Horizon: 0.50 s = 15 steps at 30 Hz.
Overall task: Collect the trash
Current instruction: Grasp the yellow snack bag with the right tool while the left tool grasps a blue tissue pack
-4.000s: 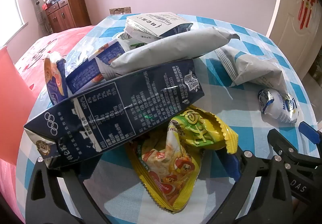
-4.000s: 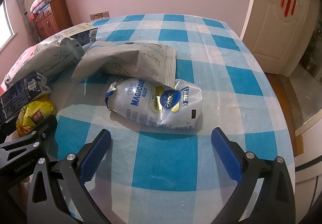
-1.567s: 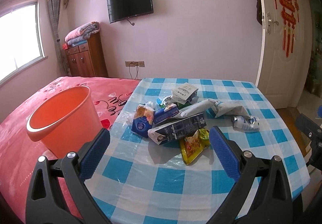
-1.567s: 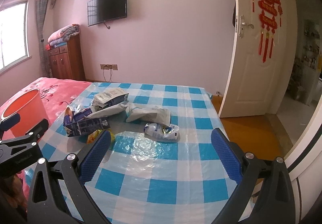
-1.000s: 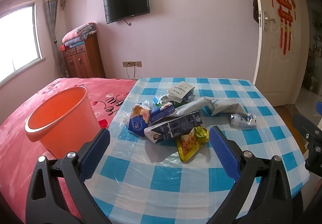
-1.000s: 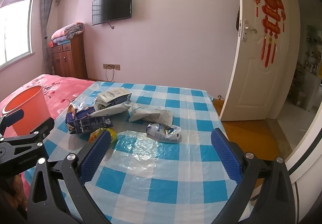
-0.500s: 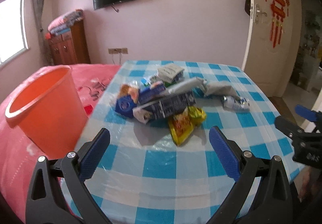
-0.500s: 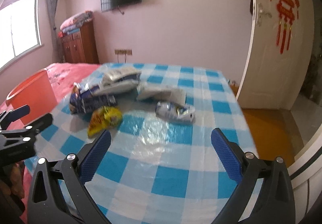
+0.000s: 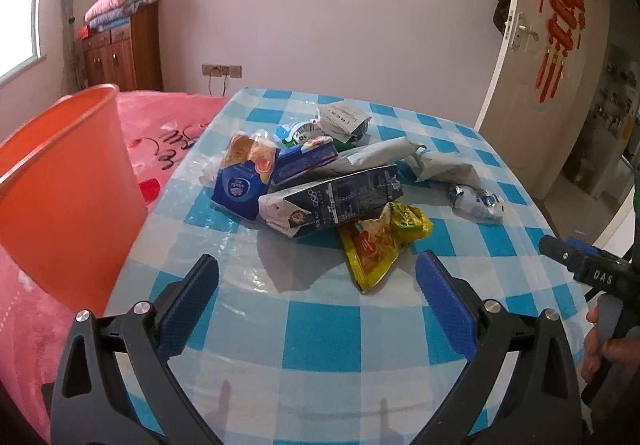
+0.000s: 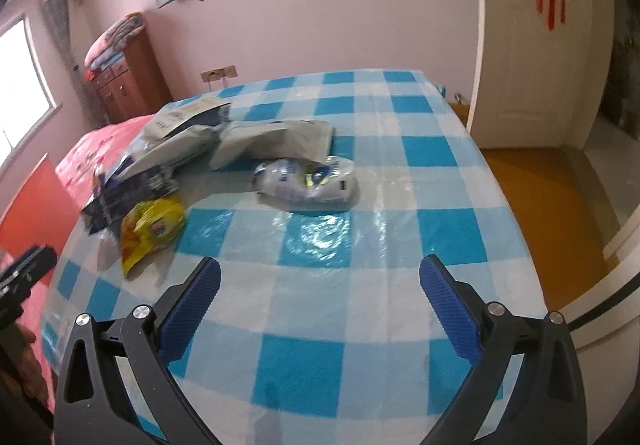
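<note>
Closer to the trash pile than half a second ago, both cameras now tipped lower over the blue-checked desk. Left gripper wide apart, fingers empty, hovering short of the pile. Right gripper likewise spread wide and holding nothing, over bare cloth in front of the white pouch; right wrist view slightly blurred.

Trash heaped mid-desk: dark navy carton lying on its side with Olympic rings and a block of small print too fine to read; blue snack bag leaning at its left end; yellow wrapper partly tucked under the carton's right end, its print not legible; grey bag draped across the top; a second grey bag to its right; white packet with dark lettering at the far end, unreadable. White pouch lying apart on the right side of the desk, blue and gold label smeared in this frame.

"DAS" printed on the right gripper's body, seen at the edge of the left wrist view with a hand around its handle.

Orange bucket standing on the pink bed just left of the desk; inside not visible from here.
</note>
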Each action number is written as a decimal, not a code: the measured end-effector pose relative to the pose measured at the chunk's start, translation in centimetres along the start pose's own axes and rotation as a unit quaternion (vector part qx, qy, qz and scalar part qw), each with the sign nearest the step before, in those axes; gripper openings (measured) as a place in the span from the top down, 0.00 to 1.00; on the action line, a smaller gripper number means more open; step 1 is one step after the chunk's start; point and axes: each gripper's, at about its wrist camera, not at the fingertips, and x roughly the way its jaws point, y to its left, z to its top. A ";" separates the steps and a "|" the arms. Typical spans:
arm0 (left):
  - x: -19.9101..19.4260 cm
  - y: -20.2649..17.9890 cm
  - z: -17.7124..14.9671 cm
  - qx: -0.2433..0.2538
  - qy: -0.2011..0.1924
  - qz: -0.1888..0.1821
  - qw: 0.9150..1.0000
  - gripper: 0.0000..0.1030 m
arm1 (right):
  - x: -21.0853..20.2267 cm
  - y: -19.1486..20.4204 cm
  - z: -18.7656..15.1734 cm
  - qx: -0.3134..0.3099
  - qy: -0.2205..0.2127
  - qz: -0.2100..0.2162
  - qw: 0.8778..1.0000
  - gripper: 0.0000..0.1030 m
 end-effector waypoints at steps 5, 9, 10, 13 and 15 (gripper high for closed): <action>1.5 0.4 0.9 0.002 0.007 0.000 1.000 0.04 | 1.7 -1.1 0.8 0.017 0.011 0.018 1.000 0.04; 2.2 1.7 2.9 -0.005 0.002 -0.002 1.000 0.04 | 2.7 0.2 1.0 0.005 0.020 0.052 0.998 0.05; 2.4 2.1 3.2 -0.011 0.001 -0.001 1.000 0.04 | 3.0 0.7 1.0 0.000 0.023 0.066 0.998 0.05; 3.6 4.1 4.7 -0.041 0.003 0.007 0.999 0.04 | 3.4 2.9 0.9 -0.019 0.030 0.111 0.993 0.05; 4.3 5.2 5.4 -0.059 0.003 0.010 0.998 0.04 | 3.7 4.3 1.0 -0.027 0.035 0.138 0.989 0.05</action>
